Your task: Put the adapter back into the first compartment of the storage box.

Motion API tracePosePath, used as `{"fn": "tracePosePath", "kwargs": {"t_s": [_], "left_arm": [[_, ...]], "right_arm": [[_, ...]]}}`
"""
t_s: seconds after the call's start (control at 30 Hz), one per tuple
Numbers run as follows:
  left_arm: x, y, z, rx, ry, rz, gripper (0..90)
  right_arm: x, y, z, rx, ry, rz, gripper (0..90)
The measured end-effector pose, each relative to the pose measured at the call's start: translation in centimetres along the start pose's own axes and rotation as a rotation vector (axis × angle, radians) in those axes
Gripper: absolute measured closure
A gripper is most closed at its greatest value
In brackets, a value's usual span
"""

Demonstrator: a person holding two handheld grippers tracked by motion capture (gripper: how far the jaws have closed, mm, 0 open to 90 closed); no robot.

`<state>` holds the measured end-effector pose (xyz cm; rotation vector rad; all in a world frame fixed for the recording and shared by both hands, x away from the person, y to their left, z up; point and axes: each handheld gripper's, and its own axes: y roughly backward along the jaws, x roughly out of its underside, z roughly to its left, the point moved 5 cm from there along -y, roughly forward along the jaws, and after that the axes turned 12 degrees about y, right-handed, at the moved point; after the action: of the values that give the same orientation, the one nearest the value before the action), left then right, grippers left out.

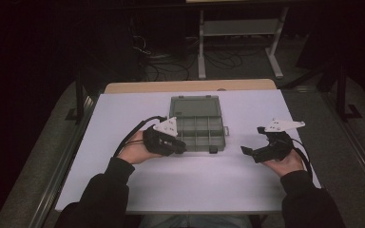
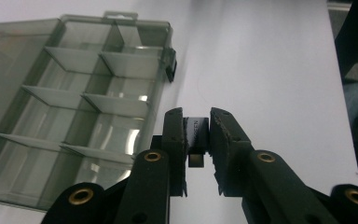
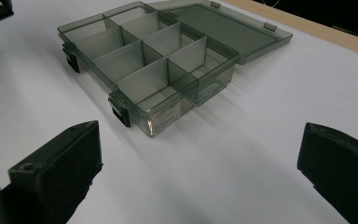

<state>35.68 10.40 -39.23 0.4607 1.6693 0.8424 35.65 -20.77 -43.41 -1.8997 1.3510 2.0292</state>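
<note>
A smoky clear organiser box (image 1: pixel 197 128) lies open at mid-table, its lid (image 1: pixel 195 105) folded back flat and its compartments (image 2: pixel 74 116) empty. My left gripper (image 1: pixel 183 147) hovers just off the box's near left corner, shut on a small dark block with a pale printed face (image 2: pixel 196 133) held between the pads. In the left gripper view the box lies left of the jaws (image 2: pixel 198 128). My right gripper (image 1: pixel 253 140) rests to the right of the box, open with nothing between its jaws. The right gripper view looks past the wide jaws (image 3: pixel 200 158) at the box (image 3: pixel 149 65) and lid (image 3: pixel 223 23).
A white sheet (image 1: pixel 195 180) covers the table, with a wooden strip (image 1: pixel 190 86) at its far edge. Black latches (image 3: pixel 121 112) stick out from the box's front wall. Beyond the table stand a metal frame (image 1: pixel 237 28) and floor cables (image 1: pixel 166 66).
</note>
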Motion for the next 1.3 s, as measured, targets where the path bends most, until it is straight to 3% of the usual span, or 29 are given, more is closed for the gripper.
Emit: {"fn": "tracePosePath", "kwargs": {"t_s": [0.47, 1.03, 1.3], "left_arm": [[-1.4, 2.1, 2.4, -0.043, 0.045, -0.04, 76.3], [-2.2, 2.0, 4.9, -0.083, 0.083, -0.022, 76.3], [-2.1, 1.6, 6.5, -0.105, 0.132, -0.026, 76.3]], "right_arm": [[0.0, 0.0, 0.0, -0.006, -0.004, -0.005, 0.0], [0.0, 0.0, 0.1, -0.008, -0.008, -0.002, 0.0], [0.0, -0.1, 0.0, -0.009, -0.002, -0.002, 0.0]]}}
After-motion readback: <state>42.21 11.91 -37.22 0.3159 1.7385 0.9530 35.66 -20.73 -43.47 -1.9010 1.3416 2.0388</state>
